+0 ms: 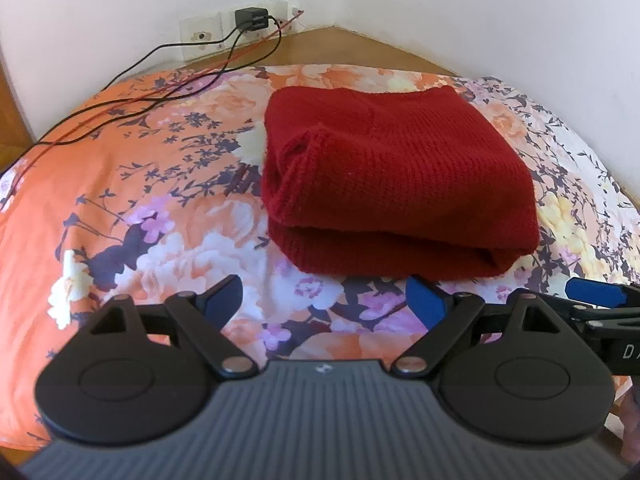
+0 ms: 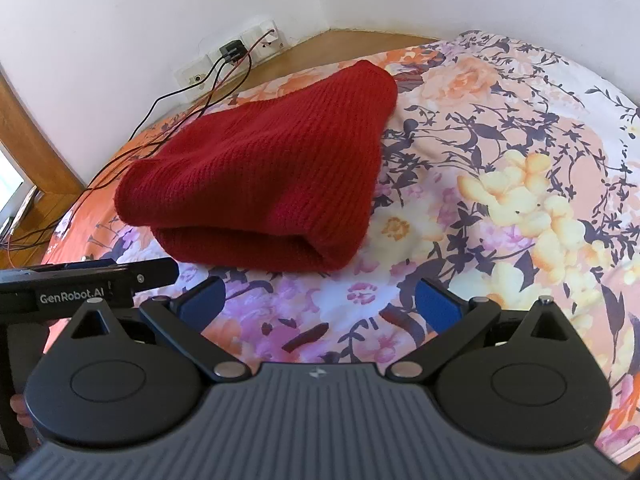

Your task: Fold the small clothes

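garment: dark red knitted sweater (image 1: 396,172) folded, resting on bed
left claw (image 1: 324,300): wide, empty
right claw (image 2: 320,300): wide, empty, clear of fold

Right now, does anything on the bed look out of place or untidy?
Only the cables: black and red leads trail from the wall charger across the floral cover. The red knit garment lies folded, both grippers open and clear of it.
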